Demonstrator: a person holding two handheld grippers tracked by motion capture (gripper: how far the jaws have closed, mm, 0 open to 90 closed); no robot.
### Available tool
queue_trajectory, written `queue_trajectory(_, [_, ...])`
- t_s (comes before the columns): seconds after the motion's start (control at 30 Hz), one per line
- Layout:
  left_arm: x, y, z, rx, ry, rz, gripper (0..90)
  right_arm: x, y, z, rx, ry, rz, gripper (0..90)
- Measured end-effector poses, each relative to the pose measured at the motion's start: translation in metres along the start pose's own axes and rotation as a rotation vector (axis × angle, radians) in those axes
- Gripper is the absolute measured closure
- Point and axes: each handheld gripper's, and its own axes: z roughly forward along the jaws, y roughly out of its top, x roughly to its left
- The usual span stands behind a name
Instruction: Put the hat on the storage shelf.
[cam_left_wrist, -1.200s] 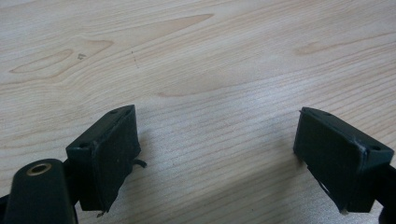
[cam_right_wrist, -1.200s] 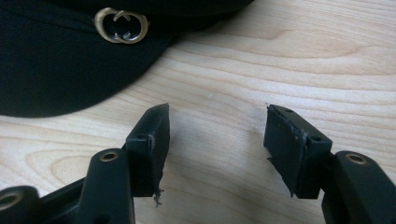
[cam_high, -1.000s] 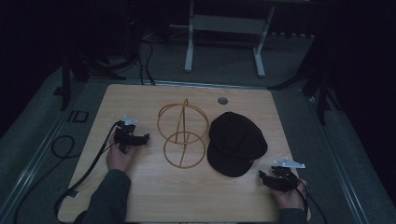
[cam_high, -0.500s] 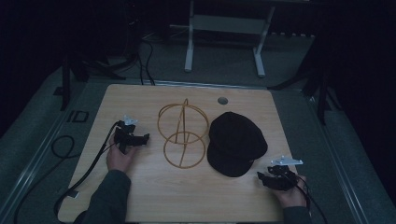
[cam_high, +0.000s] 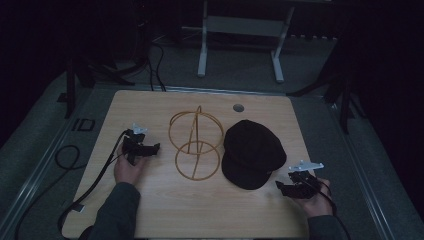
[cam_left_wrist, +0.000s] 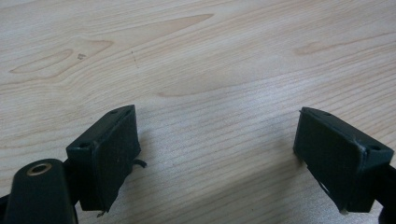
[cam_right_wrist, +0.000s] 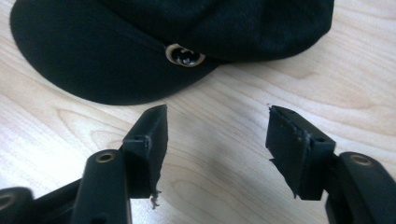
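Note:
A black cap (cam_high: 252, 152) lies flat on the wooden table (cam_high: 150, 107), right of centre. Its brim (cam_right_wrist: 93, 60) and a round gold button (cam_right_wrist: 184, 55) show close up in the right gripper view. To the cap's left stands a gold wire stand (cam_high: 196, 142) made of rings. My right gripper (cam_high: 284, 187) rests open near the table's front right, just short of the brim, nothing between its fingers. The left gripper (cam_high: 150, 148), also open over bare wood, sits left of the wire stand.
A round grommet hole (cam_high: 238, 107) sits near the table's far edge. Black cables (cam_high: 95, 180) trail off the table's left side. A metal frame (cam_high: 240, 40) stands on the dark floor behind the table.
My right gripper has shifted slightly left toward the cap's brim. The left gripper, cap and wire stand have stayed in place.

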Motion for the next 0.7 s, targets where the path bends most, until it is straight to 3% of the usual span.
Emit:
queue_trajectory(0.33, [0.000, 0.000, 0.000, -0.001, 0.000, -0.002, 13.8, 0.005, 0.022, -0.015, 0.016, 0.011, -0.081, 34.8])
queue_trajectory(0.5, [0.000, 0.000, 0.000, 0.000, 0.000, -0.001, 13.7, 0.013, 0.033, -0.013, 0.053, 0.030, -0.145, 34.9])
queue_trajectory(0.7, [0.000, 0.000, 0.000, 0.000, 0.000, -0.002, 13.7, 0.024, 0.046, -0.012, 0.047, 0.041, -0.192, 34.9])
